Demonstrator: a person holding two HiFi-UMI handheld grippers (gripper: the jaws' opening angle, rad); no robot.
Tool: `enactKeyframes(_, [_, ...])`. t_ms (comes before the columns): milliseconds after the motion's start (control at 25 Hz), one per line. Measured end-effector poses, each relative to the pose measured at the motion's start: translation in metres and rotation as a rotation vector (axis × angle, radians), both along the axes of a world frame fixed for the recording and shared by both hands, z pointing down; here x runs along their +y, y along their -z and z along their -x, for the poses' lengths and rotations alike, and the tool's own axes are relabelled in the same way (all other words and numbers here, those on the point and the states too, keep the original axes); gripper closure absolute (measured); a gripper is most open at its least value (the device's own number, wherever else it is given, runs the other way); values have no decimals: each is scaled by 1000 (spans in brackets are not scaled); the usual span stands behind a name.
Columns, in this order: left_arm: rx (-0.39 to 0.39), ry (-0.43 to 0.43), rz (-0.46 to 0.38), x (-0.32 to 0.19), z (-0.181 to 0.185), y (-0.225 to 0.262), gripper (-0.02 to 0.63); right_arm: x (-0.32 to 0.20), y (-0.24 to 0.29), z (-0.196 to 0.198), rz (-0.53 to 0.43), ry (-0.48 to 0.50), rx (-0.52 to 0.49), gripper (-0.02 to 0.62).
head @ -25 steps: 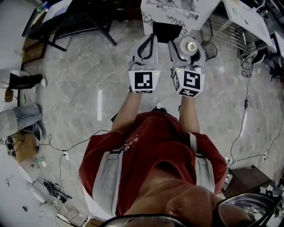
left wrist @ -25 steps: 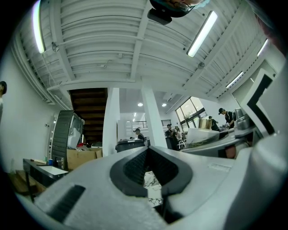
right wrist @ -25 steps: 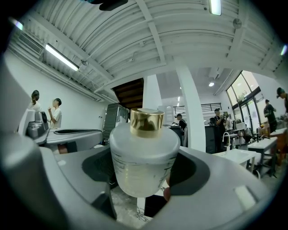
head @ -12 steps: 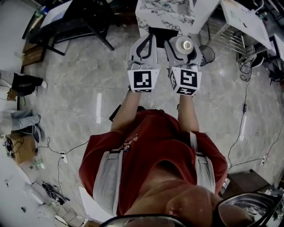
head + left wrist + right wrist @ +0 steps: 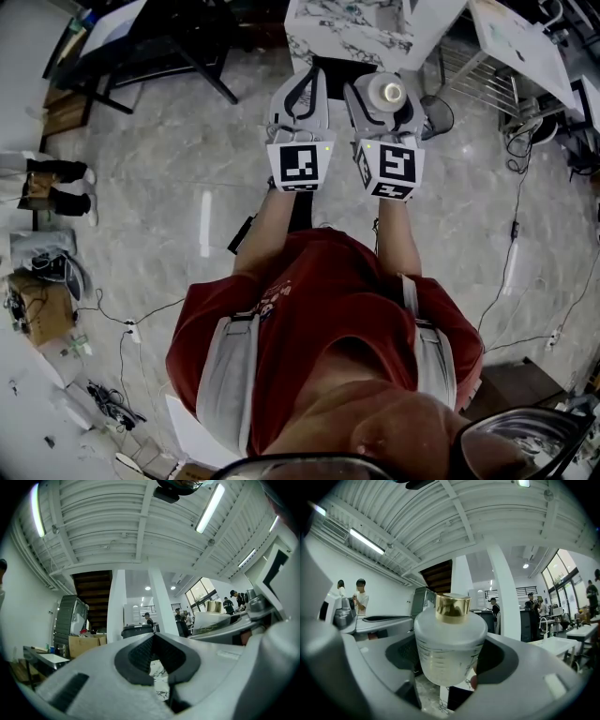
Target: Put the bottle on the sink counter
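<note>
Bottle [image 5: 449,639], frosted with a gold cap, stands upright, clamped between the jaws of the right gripper [image 5: 384,98] near the marble-topped table [image 5: 361,28], while the left gripper [image 5: 302,94] alongside has its jaws closed together on nothing.

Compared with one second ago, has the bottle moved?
Yes. In the head view the bottle, held in the right gripper, has come slightly nearer to the marble counter at the top.
</note>
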State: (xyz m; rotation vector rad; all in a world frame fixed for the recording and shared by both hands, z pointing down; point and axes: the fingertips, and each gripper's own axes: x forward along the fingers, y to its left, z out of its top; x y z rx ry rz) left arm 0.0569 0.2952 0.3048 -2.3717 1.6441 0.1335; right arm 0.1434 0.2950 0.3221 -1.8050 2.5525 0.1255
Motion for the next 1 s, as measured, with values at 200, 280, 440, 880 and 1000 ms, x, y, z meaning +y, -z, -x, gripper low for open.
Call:
enactKeyframes(200, [12,-8,-9,-31,9,0,604,-29,0,5,-6,-23,12,250])
enactKeyframes(280, [15,-10,-13,-45,11,1,604,-43,0,5,-9,-34,12,250])
enactKeyframes(440, [20,-18,-7,-77,21,-2,604,-78,0,13,-14,-56,7,250])
enactKeyframes(880, [36,-57,18,-180,64,-1,604,-180,0,55,4,-96,5,252])
enactKeyframes(1000, [46,-63,22,-204,78,-1,604,-204,0,68,7,-102,8,252])
